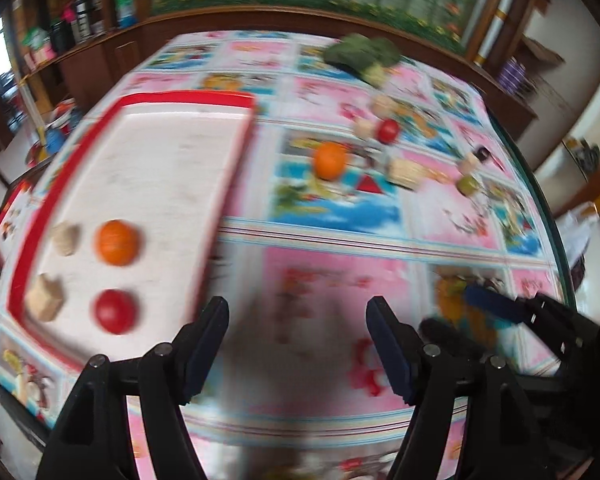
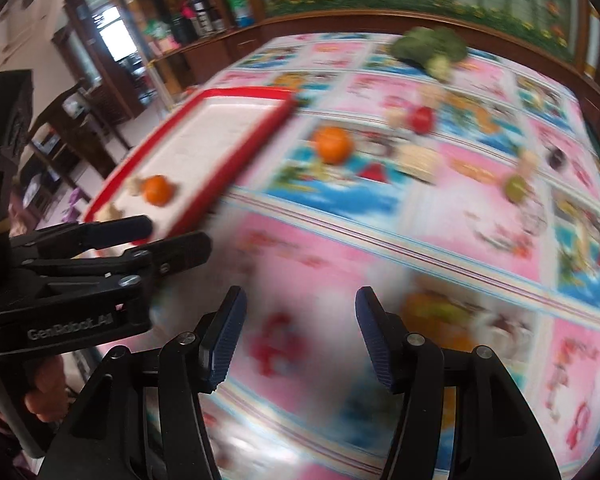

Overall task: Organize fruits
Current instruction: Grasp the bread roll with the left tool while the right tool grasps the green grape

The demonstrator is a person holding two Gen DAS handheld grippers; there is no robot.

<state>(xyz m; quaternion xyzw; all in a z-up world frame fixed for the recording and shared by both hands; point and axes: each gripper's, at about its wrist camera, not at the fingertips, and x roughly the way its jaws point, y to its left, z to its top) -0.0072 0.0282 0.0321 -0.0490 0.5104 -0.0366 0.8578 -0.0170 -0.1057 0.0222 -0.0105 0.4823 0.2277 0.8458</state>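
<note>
Both the left gripper (image 1: 298, 344) and the right gripper (image 2: 300, 336) are held with jaws spread, empty. An orange (image 1: 117, 242) and a tomato (image 1: 115, 311) are seated on the red-rimmed tray (image 1: 168, 98).

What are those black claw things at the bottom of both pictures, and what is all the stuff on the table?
They are two hand-held grippers, no robot arm; a person squeezes one in each hand. Each picture comes from a camera on one gripper, looking along its two fingers. The left gripper and right gripper both stand open and hold nothing. The blur comes from motion. On the patterned tablecloth lies a red-rimmed tray carrying an orange, a red tomato-like fruit and two tan blocks. Outside the tray sit another orange, a second red fruit, broccoli and small pieces too blurred to name.
</note>
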